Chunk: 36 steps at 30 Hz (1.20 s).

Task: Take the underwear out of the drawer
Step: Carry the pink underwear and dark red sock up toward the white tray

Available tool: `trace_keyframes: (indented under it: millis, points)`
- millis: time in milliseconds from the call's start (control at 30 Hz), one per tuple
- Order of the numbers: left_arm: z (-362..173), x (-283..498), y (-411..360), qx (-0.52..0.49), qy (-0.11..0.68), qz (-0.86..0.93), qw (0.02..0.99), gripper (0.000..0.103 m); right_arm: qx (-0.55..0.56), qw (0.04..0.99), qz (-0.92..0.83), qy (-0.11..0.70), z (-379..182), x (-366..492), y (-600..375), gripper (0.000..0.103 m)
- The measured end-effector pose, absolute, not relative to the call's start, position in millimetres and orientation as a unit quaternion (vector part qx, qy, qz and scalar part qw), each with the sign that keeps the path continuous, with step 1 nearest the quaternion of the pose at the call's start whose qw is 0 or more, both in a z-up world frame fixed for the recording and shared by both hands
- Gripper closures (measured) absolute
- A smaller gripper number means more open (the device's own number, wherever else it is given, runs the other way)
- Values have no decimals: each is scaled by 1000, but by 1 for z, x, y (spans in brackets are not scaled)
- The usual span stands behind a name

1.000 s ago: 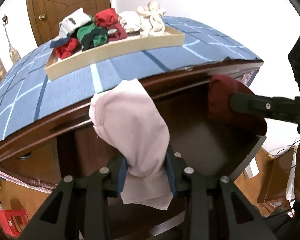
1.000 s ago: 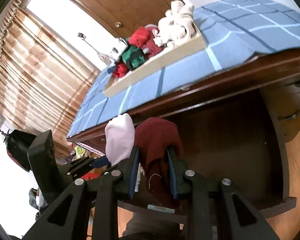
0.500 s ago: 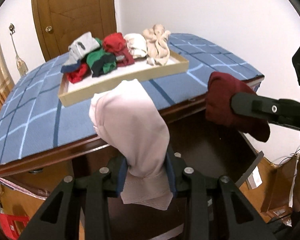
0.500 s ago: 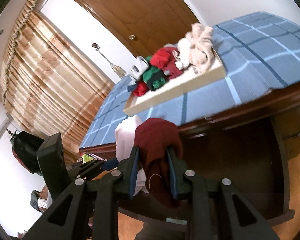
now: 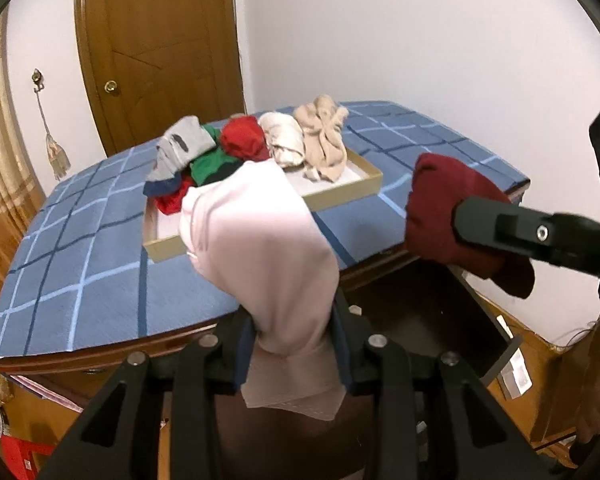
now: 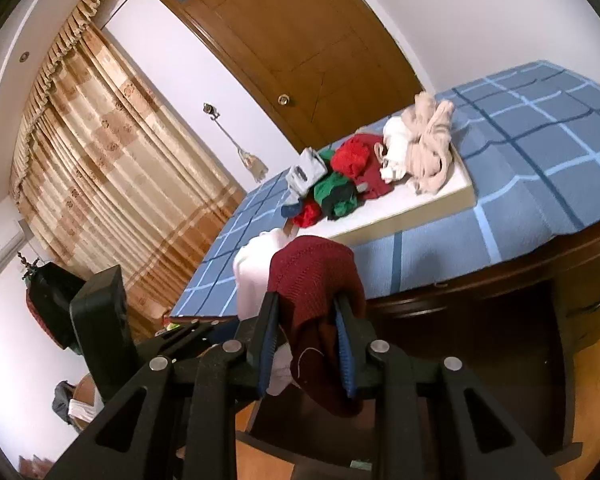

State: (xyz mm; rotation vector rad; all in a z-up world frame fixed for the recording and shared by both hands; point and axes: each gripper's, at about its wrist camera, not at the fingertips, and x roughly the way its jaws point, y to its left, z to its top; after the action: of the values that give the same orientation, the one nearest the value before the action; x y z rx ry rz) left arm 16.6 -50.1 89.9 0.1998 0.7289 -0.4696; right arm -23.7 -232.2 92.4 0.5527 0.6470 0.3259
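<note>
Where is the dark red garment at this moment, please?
The dark red garment is clamped in the right claw, held above the open drawer in front of the blue checked tabletop, to the right of the pink garment.

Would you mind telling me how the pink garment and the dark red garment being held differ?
The pink garment is pale and smooth; the dark red garment is deep maroon with a knitted texture. The pink one sits in the left tool, the dark red one in the right tool. The pink one looks bulkier. Both are clamped near their lower end, bunched above the pads, over the open drawer.
</note>
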Motion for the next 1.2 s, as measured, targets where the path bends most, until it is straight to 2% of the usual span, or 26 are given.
trace_keyframes:
  millis: [900, 1200]
  points:
    - [85, 42, -24, 63, 340, -183, 920, 70, 256, 910, 144, 294, 95, 2, -221, 74]
    - [102, 61, -27, 63, 317, -175, 930, 70, 238, 921, 145, 273, 107, 28, -206, 74]
